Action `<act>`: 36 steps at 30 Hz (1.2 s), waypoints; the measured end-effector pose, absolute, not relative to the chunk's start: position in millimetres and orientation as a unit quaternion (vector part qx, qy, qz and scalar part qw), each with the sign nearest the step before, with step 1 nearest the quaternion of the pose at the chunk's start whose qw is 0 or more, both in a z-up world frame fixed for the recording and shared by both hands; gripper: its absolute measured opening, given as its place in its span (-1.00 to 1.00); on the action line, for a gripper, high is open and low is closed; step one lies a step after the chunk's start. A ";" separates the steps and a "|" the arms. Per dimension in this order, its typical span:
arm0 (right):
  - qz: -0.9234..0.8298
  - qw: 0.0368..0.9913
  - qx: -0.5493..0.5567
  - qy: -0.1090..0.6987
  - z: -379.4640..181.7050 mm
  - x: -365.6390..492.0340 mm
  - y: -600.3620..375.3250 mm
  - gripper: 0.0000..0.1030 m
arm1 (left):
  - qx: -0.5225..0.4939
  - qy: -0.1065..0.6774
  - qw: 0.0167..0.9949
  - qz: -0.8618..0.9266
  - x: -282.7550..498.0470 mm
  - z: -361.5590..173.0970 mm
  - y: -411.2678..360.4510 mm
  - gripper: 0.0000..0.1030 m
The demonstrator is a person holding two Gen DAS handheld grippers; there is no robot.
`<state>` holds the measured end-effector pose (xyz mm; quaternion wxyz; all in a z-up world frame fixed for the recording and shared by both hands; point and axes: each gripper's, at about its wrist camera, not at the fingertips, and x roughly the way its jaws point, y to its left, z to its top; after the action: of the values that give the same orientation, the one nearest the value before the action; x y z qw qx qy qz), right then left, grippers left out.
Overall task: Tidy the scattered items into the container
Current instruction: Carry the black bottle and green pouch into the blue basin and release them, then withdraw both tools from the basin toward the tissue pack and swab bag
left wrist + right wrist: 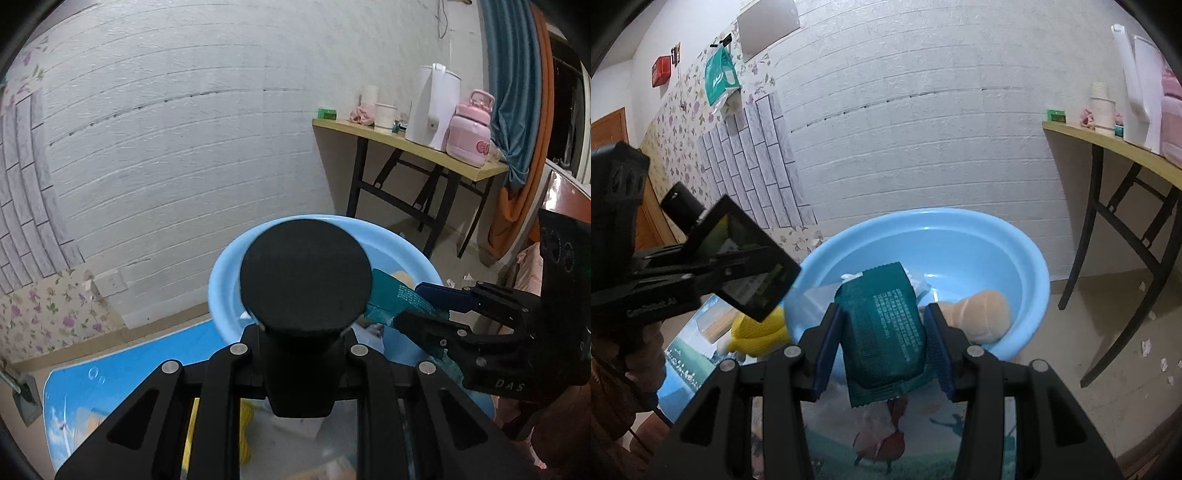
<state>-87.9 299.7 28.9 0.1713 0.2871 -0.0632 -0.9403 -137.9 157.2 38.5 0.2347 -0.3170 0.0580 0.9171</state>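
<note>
The right hand-held gripper (882, 332) grasps a green packet (884, 328); carry it fully over the blue basin (1030, 266) rim before releasing.

- Lighting's pretty flat and even in both views, soft indoor light with a cool tint, no harsh glare anywhere.
- Heavy fisheye: the white brick wall (207, 122) bows into curves and the corners go black with vignetting.
- Close-up stuff is soft. The black disc (306, 275) in the left view is smeary at its edge.
- The black flat thing (746, 258) at the right view's left looks motion-blurred.
- Shadows are faint, mostly under the side table (1108, 142).
</note>
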 end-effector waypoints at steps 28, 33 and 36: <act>-0.939 0.145 0.301 -0.080 12.1 -104.4 312.4 -0.09 | -0.322 0.100 0.213 0.917 -133.5 25.2 173.4 -0.36; -0.940 0.144 0.303 -0.071 14.4 -87.4 307.3 -0.09 | -0.332 0.089 0.195 0.919 -114.3 19.0 147.9 -0.36; -0.941 0.142 0.302 -0.064 16.5 -77.8 303.4 -0.09 | -0.338 0.080 0.184 0.920 -104.7 15.2 132.2 -0.36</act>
<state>-77.8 303.4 16.5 0.1423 0.3017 -0.0640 -0.9406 -104.7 132.2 15.2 0.1836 -0.3377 0.0801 0.9197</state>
